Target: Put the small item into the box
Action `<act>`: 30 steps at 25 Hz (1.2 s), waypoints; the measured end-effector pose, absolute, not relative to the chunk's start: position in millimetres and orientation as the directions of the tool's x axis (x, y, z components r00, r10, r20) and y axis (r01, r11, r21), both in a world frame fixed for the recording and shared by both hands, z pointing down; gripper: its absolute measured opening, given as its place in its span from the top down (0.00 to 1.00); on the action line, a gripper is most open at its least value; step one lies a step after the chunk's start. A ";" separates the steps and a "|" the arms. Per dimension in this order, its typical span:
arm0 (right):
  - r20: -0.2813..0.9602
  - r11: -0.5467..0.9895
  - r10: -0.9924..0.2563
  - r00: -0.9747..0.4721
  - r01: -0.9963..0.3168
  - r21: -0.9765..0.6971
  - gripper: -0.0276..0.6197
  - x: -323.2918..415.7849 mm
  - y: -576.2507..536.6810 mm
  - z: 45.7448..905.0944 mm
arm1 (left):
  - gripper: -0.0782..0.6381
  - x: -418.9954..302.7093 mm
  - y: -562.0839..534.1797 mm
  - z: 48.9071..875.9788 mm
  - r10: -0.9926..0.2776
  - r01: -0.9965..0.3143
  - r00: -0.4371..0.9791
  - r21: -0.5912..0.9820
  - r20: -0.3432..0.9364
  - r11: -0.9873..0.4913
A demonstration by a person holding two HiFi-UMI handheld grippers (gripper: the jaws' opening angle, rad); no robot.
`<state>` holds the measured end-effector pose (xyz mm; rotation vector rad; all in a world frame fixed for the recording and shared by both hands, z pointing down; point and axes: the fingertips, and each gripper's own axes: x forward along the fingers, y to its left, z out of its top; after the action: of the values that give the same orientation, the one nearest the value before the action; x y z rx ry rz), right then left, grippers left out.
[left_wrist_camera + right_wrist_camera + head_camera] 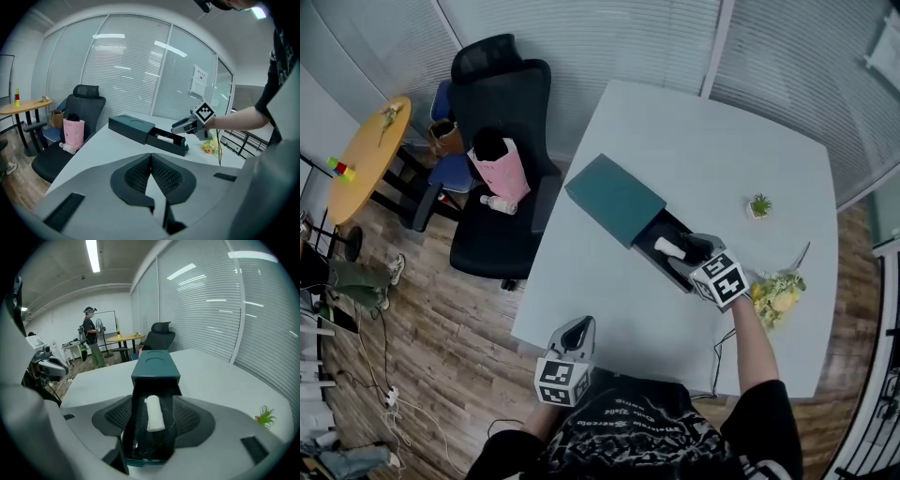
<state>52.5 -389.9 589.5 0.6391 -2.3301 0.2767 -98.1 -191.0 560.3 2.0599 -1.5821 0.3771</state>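
Note:
A dark teal box [614,197] lies on the white table [703,141] with its drawer [675,267] pulled out toward me. A small white roll [667,247] lies loose in the drawer. My right gripper [689,251] hangs just above the drawer, open. In the right gripper view the white roll [154,412] rests on the drawer floor [147,448], and neither pad of the right gripper [152,416] touches it. My left gripper [577,330] sits at the table's near edge, shut and holding nothing. In the left gripper view its pads [140,171] meet, with the box [131,127] beyond.
A tiny potted plant [759,204] and a bunch of yellow flowers [776,295] lie right of the box. A black office chair [497,150] with a pink bag [502,169] stands by the table's left edge. A round yellow table [366,155] is further left.

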 end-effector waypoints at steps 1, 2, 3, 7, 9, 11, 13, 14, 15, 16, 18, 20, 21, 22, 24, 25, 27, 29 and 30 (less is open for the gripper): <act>0.662 0.849 -0.387 -0.641 -0.528 -0.014 0.52 54.2 -387.3 583.4 | 0.87 -96.8 -192.1 559.4 -0.813 -0.953 0.291 0.226 0.504 -0.201; 0.646 0.842 -0.406 -0.647 -0.540 -0.011 0.52 56.0 -384.2 577.4 | 0.87 -94.9 -192.9 558.5 -0.812 -0.950 0.301 0.226 0.500 -0.214; 0.629 0.834 -0.423 -0.652 -0.551 -0.011 0.52 57.6 -380.4 571.9 | 0.87 -92.9 -193.4 557.6 -0.810 -0.948 0.311 0.224 0.497 -0.226; 0.574 0.809 -0.476 -0.667 -0.588 -0.013 0.52 61.9 -359.7 553.0 | 0.87 -88.3 -196.7 552.5 -0.806 -0.938 0.345 0.220 0.481 -0.269; 0.553 0.797 -0.499 -0.667 -0.604 -0.009 0.52 65.2 -346.0 545.7 | 0.87 -85.3 -196.7 550.5 -0.801 -0.932 0.361 0.217 0.477 -0.291; 0.532 0.783 -0.522 -0.667 -0.622 -0.012 0.52 67.7 -333.3 540.4 | 0.87 -82.9 -196.6 548.4 -0.798 -0.927 0.375 0.205 0.473 -0.314; 0.511 0.766 -0.546 -0.663 -0.642 -0.014 0.52 69.6 -321.8 537.3 | 0.87 -81.3 -197.6 546.0 -0.798 -0.922 0.386 0.198 0.463 -0.332; 0.501 0.757 -0.561 -0.659 -0.654 -0.013 0.52 70.8 -316.2 536.1 | 0.87 -80.8 -198.2 545.1 -0.798 -0.920 0.391 0.197 0.458 -0.338; 0.491 0.746 -0.576 -0.653 -0.666 -0.010 0.52 72.3 -310.6 534.8 | 0.87 -80.4 -198.7 544.2 -0.798 -0.918 0.396 0.198 0.454 -0.343; 0.479 0.735 -0.592 -0.648 -0.678 -0.009 0.53 73.8 -305.1 533.3 | 0.87 -80.4 -199.3 543.3 -0.799 -0.917 0.399 0.199 0.450 -0.346; 0.447 0.711 -0.625 -0.640 -0.703 -0.011 0.53 76.3 -294.5 529.2 | 0.87 -80.3 -201.4 541.3 -0.801 -0.914 0.405 0.203 0.442 -0.351; 0.409 0.686 -0.660 -0.630 -0.728 -0.014 0.53 78.5 -283.2 525.3 | 0.87 -79.0 -203.0 539.6 -0.802 -0.911 0.411 0.206 0.432 -0.356; 0.395 0.673 -0.677 -0.621 -0.740 -0.012 0.54 79.4 -276.8 524.5 | 0.87 -77.9 -202.9 538.8 -0.802 -0.910 0.415 0.207 0.429 -0.360; 0.386 0.659 -0.691 -0.611 -0.752 -0.010 0.54 80.3 -270.3 524.6 | 0.87 -76.8 -202.5 537.9 -0.802 -0.908 0.420 0.208 0.426 -0.365; 0.382 0.628 -0.716 -0.585 -0.778 -0.014 0.54 82.5 -258.1 528.2 | 0.87 -74.8 -202.2 535.6 -0.802 -0.904 0.427 0.205 0.418 -0.375; 0.383 0.611 -0.727 -0.571 -0.792 -0.021 0.55 83.9 -252.1 531.3 | 0.87 -74.4 -202.4 534.8 -0.803 -0.903 0.429 0.204 0.414 -0.378; 0.384 0.565 -0.750 -0.539 -0.823 -0.052 0.55 87.7 -239.3 538.1 | 0.87 -75.0 -202.2 534.0 -0.806 -0.903 0.430 0.205 0.407 -0.378; 0.381 0.513 -0.773 -0.507 -0.853 -0.095 0.56 92.3 -226.1 543.4 | 0.87 -76.1 -200.7 534.0 -0.808 -0.903 0.429 0.207 0.404 -0.376; 0.382 0.496 -0.779 -0.497 -0.861 -0.110 0.57 93.7 -220.0 545.5 | 0.87 -76.4 -200.0 534.0 -0.808 -0.903 0.429 0.208 0.403 -0.376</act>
<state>93.7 -220.0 545.5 1.3867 -2.4615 0.4168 -76.4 -200.0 534.0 2.2933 -1.4552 0.3290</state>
